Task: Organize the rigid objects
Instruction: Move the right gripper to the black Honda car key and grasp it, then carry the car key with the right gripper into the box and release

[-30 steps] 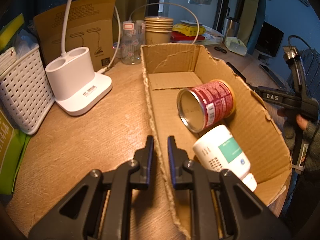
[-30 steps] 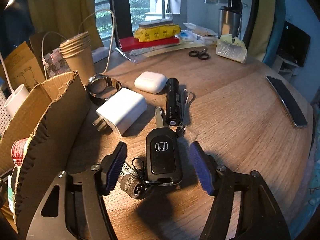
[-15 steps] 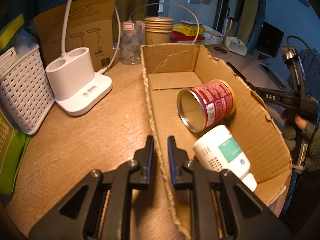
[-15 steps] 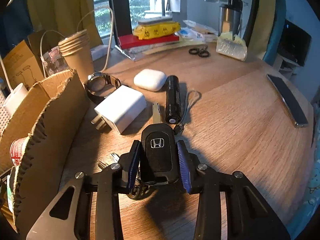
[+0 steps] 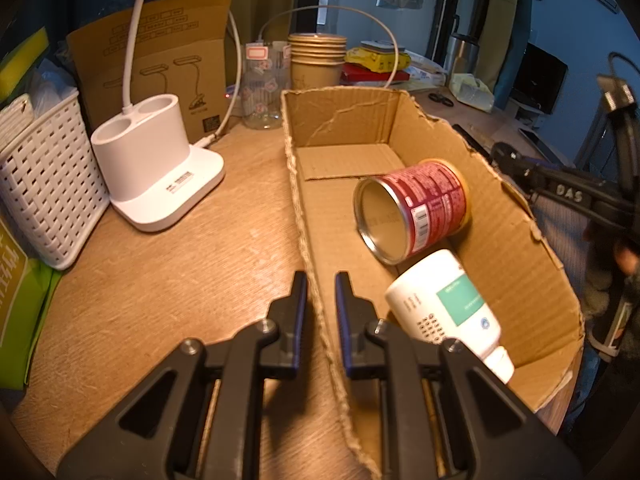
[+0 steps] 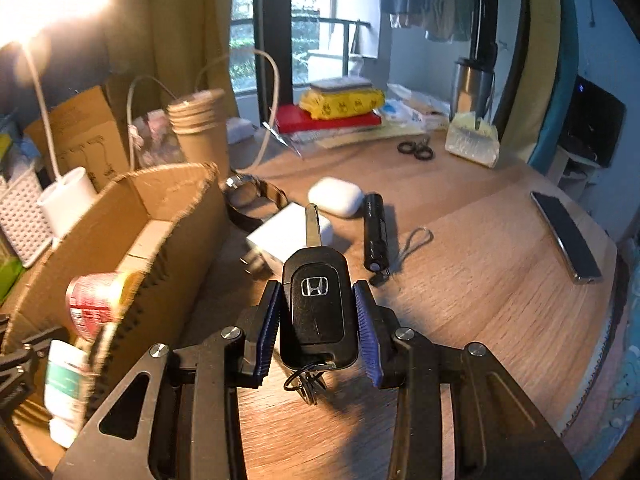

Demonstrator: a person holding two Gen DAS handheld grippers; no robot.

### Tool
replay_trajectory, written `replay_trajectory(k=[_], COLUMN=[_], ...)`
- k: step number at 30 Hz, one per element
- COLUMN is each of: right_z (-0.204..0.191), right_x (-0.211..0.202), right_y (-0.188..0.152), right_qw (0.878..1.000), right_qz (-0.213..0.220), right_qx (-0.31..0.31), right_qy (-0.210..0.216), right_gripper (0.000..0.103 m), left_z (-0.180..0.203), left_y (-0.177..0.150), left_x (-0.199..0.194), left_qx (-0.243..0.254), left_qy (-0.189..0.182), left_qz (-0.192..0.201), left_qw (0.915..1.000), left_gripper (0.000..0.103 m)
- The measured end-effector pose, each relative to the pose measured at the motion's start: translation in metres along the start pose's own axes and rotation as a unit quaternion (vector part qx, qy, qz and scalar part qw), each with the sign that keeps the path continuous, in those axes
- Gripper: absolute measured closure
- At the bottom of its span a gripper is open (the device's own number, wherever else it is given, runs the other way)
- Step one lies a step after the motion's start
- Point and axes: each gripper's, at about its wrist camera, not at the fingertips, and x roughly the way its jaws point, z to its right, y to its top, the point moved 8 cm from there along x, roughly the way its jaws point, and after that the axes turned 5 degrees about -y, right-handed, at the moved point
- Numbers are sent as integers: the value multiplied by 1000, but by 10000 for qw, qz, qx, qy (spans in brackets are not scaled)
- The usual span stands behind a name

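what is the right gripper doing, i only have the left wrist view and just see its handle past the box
Observer: The right gripper is shut on a car key, pads on both sides of the fob.
Operator: is the key off the table
Observer: Its key ring hangs free below the fob, casting a shadow on the wood, so it looks lifted.
Operator: whats left out there to pick up
Observer: On the table beyond the key lie a white charger, an earbud case, a black flashlight and a watch.
Operator: and the box from that side
Observer: The cardboard box stands just left of the gripper.
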Motion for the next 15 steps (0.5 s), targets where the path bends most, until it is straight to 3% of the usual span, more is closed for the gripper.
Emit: replay_trajectory(k=[15], right_z=[-36], right_x=[-60], right_y=[24], right_qw=[9966], right_qz=[644], right_qx=[-317], right_qy=[398], right_gripper=[65], left_z=[0], left_y=[0], left_x=[0], left_qx=[-2], left_qy=[0], left_qz=[-1], left_qw=[10000], left_gripper=[88])
